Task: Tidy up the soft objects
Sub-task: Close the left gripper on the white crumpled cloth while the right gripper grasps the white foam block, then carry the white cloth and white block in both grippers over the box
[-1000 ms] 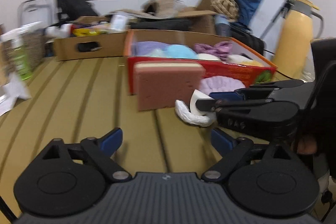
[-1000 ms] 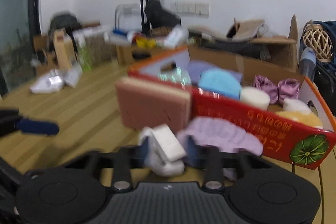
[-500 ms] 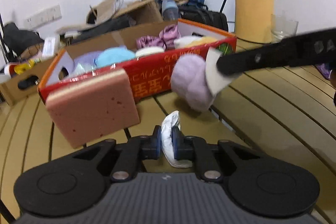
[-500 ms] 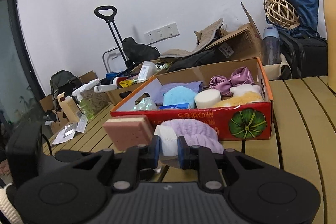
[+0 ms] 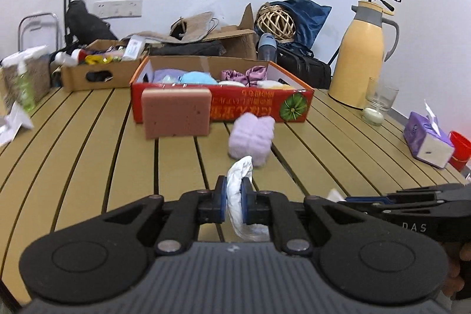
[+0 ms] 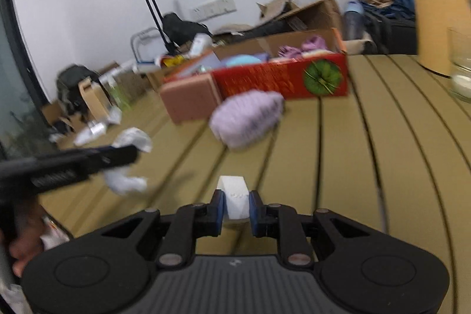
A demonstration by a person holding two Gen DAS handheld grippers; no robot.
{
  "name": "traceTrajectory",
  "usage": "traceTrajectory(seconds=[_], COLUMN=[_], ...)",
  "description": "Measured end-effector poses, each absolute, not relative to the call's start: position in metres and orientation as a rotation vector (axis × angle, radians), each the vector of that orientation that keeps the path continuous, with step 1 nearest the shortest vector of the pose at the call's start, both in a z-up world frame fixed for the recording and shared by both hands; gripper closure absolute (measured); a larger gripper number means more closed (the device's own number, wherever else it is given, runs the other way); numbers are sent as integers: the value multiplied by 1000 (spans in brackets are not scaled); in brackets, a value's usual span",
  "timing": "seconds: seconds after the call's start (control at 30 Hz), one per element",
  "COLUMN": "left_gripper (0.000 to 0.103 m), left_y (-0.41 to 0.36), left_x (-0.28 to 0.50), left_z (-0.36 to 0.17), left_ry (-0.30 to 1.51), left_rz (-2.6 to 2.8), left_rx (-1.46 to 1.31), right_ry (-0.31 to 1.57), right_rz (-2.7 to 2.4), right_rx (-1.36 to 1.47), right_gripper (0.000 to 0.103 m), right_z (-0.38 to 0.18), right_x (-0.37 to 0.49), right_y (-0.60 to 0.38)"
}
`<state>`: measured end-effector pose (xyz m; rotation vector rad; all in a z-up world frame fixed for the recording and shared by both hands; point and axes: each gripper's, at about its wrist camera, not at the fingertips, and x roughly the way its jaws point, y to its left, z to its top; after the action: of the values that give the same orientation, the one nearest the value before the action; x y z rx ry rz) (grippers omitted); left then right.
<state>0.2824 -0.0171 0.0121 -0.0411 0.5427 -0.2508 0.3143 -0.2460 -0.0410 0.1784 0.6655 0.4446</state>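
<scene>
My left gripper (image 5: 234,190) is shut on a crumpled white cloth (image 5: 240,181), held just above the slatted table (image 5: 88,167). My right gripper (image 6: 234,202) is shut on a small white foam block (image 6: 234,193). Ahead of both, a fluffy lilac piece (image 5: 250,137) lies loose on the table. Behind it a pink sponge (image 5: 176,112) leans against the red box (image 5: 253,108), which holds several soft items. The right gripper (image 5: 347,199) shows at the lower right of the left wrist view. The left gripper (image 6: 132,150) with the cloth (image 6: 126,181) shows at the left of the right wrist view.
A yellow thermos (image 5: 362,61), a glass with a candle (image 5: 378,102), a purple tissue pack (image 5: 426,137) and a red cup (image 5: 460,149) stand on the right. A cardboard box (image 5: 94,75) and a spray bottle (image 5: 23,87) are at the back left.
The left gripper shut on the white cloth and drew it back from the box. The right gripper pulled back with the white block; the lilac piece now lies farther out from the box.
</scene>
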Motion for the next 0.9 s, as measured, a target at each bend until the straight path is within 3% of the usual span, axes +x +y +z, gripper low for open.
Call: traceTrajectory(seconds=[0.27,0.43,0.67,0.83,0.9], left_gripper=[93,93,92,92,86], left_y=[-11,4,32,27,27], left_x=[250,301,498,603,625], left_z=[38,68,87,49,35], left_ry=[456,401,507,617,639], left_rz=[-279,-298,-242,-124,-104], left_rx=[-61,-67,-95,18,43], right_ry=[578,505,455,542,589], right_rz=[399,419,401,277,259], right_rx=[171,163,151,118,70], right_gripper=[86,86,86,86,86], right_z=[-15,13,54,35,18], right_x=[266,292,441,573,615], right_y=[-255,-258,-255,-235,-222])
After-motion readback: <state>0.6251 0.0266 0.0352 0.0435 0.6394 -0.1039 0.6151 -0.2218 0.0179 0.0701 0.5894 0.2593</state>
